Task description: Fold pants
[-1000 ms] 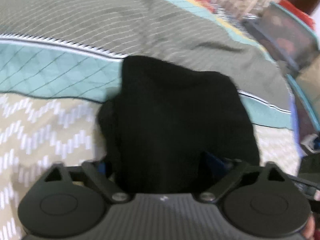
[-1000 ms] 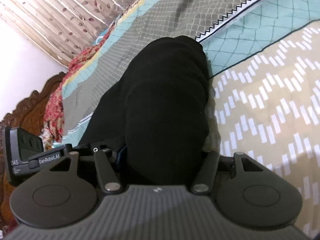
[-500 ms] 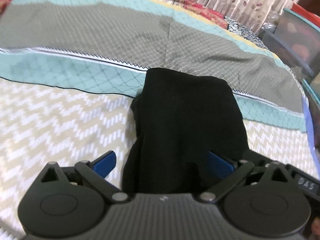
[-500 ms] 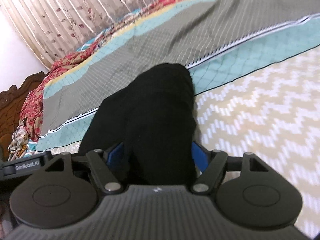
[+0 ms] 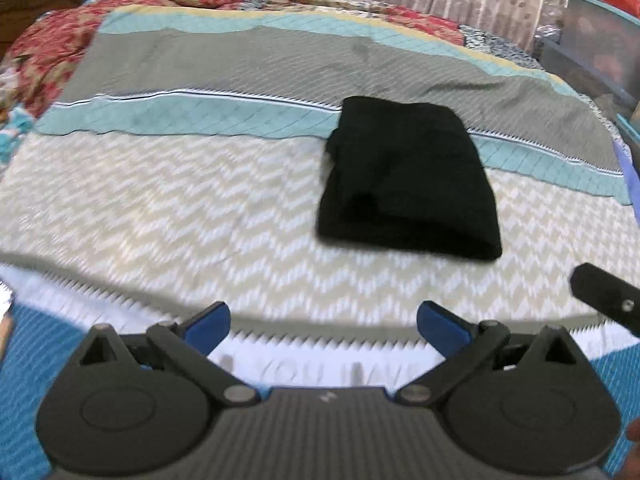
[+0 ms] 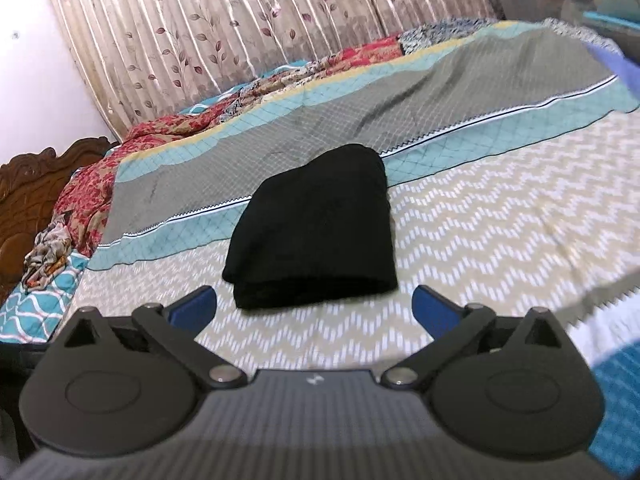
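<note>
- Left wrist view: left gripper [image 5: 322,322] spread wide, nothing between its blue pads; folded black pants [image 5: 408,178] lie ahead and right on the bedspread [image 5: 160,208].
- Right gripper [image 6: 314,300] jaws opening, empty; pants [image 6: 316,228] just ahead, untouched.

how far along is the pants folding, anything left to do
Done: the black pants lie as a compact folded bundle on the bedspread. In hand: nothing; the left gripper is open and empty, the right gripper is opening, clear of the cloth. Left: apparently nothing.

Black fabric pants [image 5: 408,178] [image 6: 316,232], folded into a compact thick rectangle, flat on the striped and zigzag-patterned bedspread [image 5: 160,208].
</note>
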Demonstrator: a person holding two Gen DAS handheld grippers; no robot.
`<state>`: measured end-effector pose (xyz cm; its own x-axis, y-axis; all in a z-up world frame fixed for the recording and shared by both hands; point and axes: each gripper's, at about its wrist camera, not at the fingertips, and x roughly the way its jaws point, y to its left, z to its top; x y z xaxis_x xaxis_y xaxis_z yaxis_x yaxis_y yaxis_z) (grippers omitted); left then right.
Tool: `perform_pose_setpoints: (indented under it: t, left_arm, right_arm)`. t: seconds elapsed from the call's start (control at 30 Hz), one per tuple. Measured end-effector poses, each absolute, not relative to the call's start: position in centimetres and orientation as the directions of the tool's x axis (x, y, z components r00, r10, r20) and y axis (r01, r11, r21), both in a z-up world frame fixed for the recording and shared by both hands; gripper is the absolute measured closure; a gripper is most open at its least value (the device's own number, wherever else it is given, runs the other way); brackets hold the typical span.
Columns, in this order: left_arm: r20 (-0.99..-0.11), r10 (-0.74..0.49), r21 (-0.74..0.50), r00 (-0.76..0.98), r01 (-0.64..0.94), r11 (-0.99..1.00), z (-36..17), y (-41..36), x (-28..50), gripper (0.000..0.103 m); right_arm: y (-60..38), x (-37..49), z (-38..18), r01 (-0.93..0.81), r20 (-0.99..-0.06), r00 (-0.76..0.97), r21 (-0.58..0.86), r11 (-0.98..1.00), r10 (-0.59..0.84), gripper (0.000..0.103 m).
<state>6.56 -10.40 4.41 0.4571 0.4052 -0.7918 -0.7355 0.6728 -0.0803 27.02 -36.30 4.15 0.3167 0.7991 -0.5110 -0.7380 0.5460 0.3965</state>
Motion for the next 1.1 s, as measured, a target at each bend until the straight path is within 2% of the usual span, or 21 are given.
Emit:
perform_pose_setpoints:
  t: [0.33, 0.8, 1.1]
  left_arm:
    - [-0.767, 0.496, 0.060, 0.406, -0.725, 0.687, 4.8, -16.7, 2.2, 0.000]
    - [-0.745, 0.553, 0.097, 0.374, -0.759, 0.644, 4.8, -18.6, -0.4, 0.000]
    - [-0.746, 0.560, 0.130, 0.361, -0.745, 0.654, 4.5, -19.2, 0.0, 0.000]
  right_arm:
    - [-39.2, 22.9, 3.8, -0.743, -0.574, 0.320, 0.342, 0.576, 0.754, 0.000]
    - [-41.8, 19.6, 1.8, -0.718, -0.646, 0.309, 0.323, 0.617, 0.698, 0.000]
    - [-41.9, 18.9, 1.2, -0.719, -0.651, 0.317, 0.309, 0.622, 0.689, 0.000]
